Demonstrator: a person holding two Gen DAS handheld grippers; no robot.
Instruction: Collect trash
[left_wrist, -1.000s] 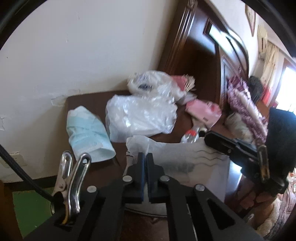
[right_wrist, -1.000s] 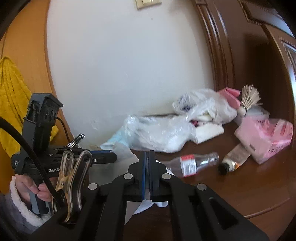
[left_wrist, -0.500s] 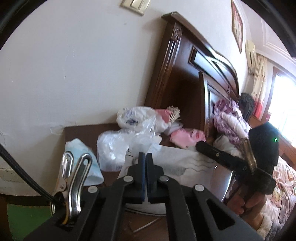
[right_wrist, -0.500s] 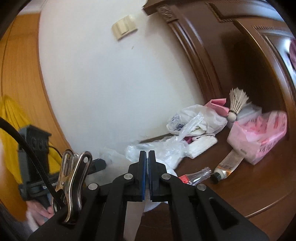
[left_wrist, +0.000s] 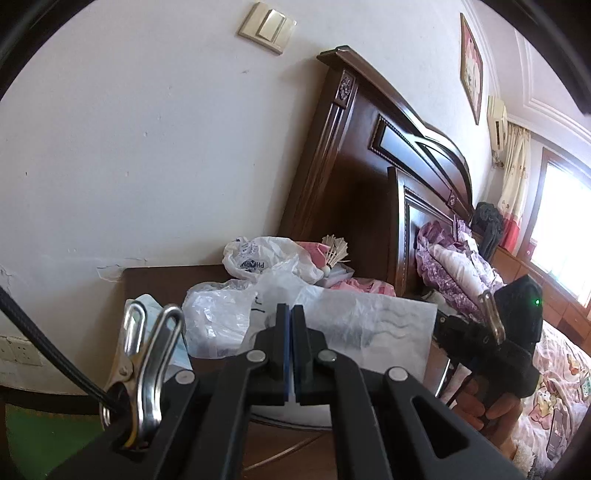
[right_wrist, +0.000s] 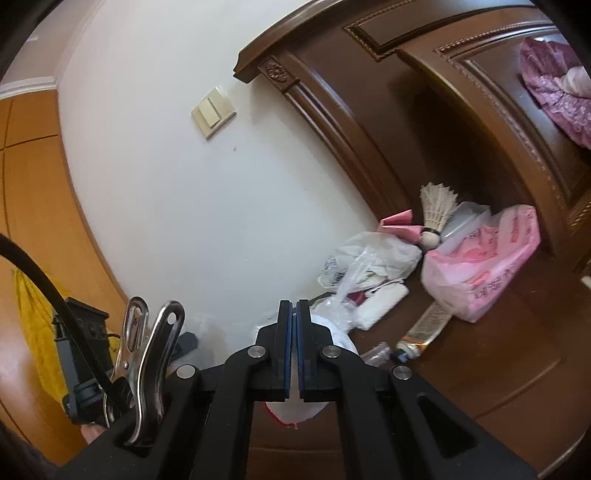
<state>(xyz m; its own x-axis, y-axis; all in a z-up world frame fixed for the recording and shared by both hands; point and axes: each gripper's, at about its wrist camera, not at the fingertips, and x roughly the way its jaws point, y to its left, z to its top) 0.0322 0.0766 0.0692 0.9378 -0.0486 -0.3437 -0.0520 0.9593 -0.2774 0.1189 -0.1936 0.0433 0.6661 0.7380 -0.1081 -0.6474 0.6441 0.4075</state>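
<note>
Both the left gripper (left_wrist: 290, 314) and right gripper (right_wrist: 293, 310) were clamped on a white bag (left_wrist: 373, 325). Their fingers hid its edge. A bottle (right_wrist: 376, 350) showed only partly.

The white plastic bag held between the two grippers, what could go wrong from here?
1. The white bag is thin; both the left gripper and the right gripper pinch it, so pulling them apart might tear it.
2. The bottle and tube lie close under the bag, which might knock them off the table.

Blue "PH…" lettering, partly readable, on crumpled white bag (left_wrist: 258, 258)
</note>
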